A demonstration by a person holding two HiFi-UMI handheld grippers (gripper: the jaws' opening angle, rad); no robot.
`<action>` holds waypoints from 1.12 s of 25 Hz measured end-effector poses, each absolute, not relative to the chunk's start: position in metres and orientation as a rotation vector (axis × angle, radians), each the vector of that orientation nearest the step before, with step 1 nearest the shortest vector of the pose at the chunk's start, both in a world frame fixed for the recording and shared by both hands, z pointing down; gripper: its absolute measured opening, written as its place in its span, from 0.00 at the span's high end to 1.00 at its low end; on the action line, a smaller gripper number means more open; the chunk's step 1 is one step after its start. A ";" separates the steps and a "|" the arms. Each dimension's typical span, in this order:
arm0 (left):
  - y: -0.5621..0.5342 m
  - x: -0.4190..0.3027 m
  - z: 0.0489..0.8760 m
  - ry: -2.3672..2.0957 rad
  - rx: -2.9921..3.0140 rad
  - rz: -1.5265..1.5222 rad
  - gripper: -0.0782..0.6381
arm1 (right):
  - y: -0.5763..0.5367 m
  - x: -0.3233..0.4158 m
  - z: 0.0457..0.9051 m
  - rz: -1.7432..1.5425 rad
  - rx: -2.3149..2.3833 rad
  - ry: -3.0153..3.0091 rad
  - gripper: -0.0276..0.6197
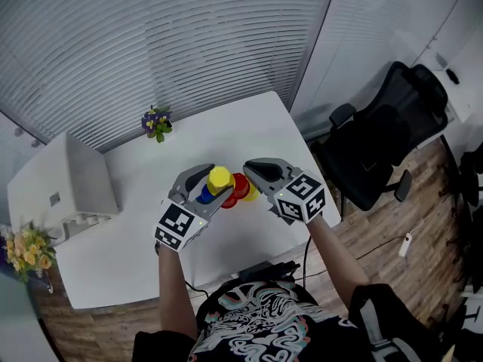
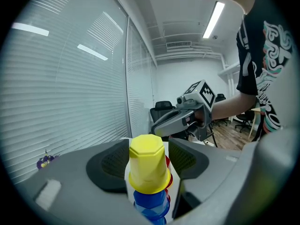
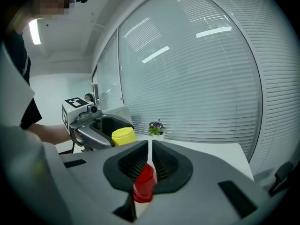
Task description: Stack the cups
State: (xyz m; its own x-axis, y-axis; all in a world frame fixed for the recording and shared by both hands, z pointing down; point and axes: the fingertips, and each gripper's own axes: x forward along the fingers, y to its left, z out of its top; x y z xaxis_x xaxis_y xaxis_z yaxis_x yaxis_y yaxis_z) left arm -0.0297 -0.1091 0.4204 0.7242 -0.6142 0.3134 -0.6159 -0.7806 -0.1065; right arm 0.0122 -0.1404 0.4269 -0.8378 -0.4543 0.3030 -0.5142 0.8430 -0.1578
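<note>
- Left gripper [image 2: 149, 145]: jaws stood apart on either side of the yellow cup [image 2: 148, 165]. The pads were close to it but apparently not pressing.
- Yellow cup: sat mouth-down on the blue cup [image 2: 151, 205], at bottom centre of the left gripper view. Closed end up, long axis upright.
- Right gripper [image 3: 150, 146]: jaws all but together, nipping the red cup [image 3: 143, 184], seemingly by its wall.
- Red cup: lower centre of the right gripper view. Closed end pointed away from the camera, long axis roughly along the jaws and tilted off upright.
- Head view: both grippers met mid-frame over the white table [image 1: 226, 134], with the red cup just right of the stack.
- Judged step: yellow cup placed, red cup next. The left gripper would need to draw clear. The red cup would then need turning mouth-down, centring over the yellow cup and lowering.
</note>
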 end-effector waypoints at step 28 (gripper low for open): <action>-0.066 -0.108 0.365 -1.609 2.671 -0.050 0.62 | -0.104 0.035 0.397 0.361 0.991 -2.882 0.95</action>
State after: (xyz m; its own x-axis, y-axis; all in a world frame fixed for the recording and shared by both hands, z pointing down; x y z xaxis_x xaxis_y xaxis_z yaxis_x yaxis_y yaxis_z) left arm -0.1084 -0.0664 0.3645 0.4673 -0.8839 -0.0156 -0.8832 -0.4676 0.0365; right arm 0.0352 -0.1044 0.3974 -0.7891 -0.5971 0.1442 -0.6142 0.7642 -0.1969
